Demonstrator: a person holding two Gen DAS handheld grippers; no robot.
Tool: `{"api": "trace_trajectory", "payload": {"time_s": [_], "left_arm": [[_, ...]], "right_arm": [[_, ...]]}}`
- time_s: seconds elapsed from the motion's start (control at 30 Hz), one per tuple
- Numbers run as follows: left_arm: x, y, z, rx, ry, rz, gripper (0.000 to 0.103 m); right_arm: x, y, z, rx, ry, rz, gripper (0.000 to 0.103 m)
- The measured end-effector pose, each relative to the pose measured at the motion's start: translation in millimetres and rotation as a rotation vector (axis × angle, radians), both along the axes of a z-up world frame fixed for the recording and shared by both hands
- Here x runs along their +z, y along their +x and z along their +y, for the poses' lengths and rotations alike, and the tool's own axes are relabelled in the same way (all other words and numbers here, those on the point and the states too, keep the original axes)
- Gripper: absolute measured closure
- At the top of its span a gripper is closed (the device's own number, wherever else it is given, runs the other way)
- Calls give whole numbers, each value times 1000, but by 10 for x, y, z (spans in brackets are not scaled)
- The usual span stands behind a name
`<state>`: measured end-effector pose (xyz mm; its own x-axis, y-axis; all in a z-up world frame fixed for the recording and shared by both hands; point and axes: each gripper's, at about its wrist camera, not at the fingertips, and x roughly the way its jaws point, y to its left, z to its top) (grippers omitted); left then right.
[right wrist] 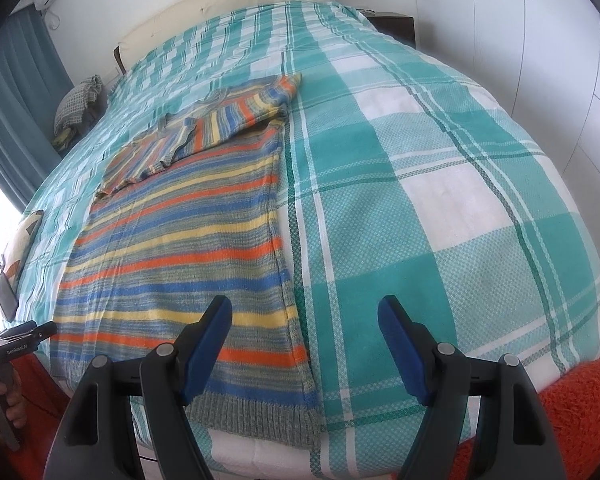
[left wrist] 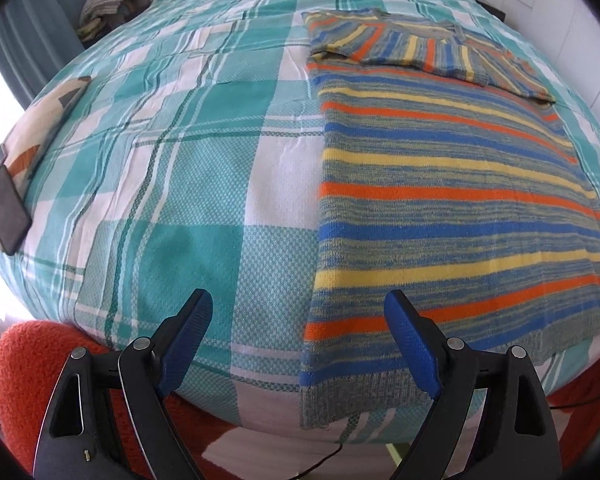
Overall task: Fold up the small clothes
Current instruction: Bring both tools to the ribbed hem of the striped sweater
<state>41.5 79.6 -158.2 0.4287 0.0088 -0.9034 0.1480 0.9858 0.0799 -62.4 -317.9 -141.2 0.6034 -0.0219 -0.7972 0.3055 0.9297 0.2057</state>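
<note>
A striped knit sweater (left wrist: 452,200) in blue, orange, yellow and grey lies flat on the bed, hem toward me, with both sleeves folded across its chest at the far end. It also shows in the right wrist view (right wrist: 180,248). My left gripper (left wrist: 298,312) is open and empty, hovering over the bed's near edge by the sweater's left hem corner. My right gripper (right wrist: 304,318) is open and empty above the sweater's right hem corner. The left gripper's body (right wrist: 16,340) shows at the left edge of the right wrist view.
The bed (left wrist: 204,184) has a teal and white plaid cover (right wrist: 440,200). A dark phone (left wrist: 6,210) and a patterned cushion (left wrist: 44,124) lie at its left side. A checked cloth pile (right wrist: 76,104) sits beyond the bed. Orange fluffy fabric (left wrist: 28,364) lies below the near edge.
</note>
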Motion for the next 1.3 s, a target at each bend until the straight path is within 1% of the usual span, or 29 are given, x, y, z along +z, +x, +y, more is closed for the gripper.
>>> {"api": "trace_trajectory", "payload": {"time_s": [0.23, 0.47, 0.53, 0.63, 0.67, 0.73, 0.8, 0.97, 1.3], "left_arm": [[-9, 2, -30, -9, 25, -6, 14], [-25, -2, -38, -12, 39, -3, 14], [-28, -9, -30, -9, 41, 0, 14], [-41, -7, -10, 0, 40, 6, 14], [-50, -6, -5, 2, 38, 11, 14], [-63, -8, -6, 4, 38, 15, 14], [-63, -11, -14, 3, 43, 13, 14], [-66, -17, -29, 0, 51, 10, 14], [-92, -22, -23, 0, 54, 21, 14]], "right_arm": [[-10, -5, -14, -7, 2, 4, 28], [-6, -8, 15, -4, -16, 5, 28], [24, -5, 55, -12, -71, 9, 28], [119, -15, 172, -38, -240, 17, 28], [151, -22, 195, -39, -276, 13, 28], [188, -37, 231, -33, -316, 7, 28], [198, -40, 257, -22, -340, 10, 28], [195, -28, 281, -6, -359, 16, 28], [175, -13, 318, 8, -370, 25, 28]]}}
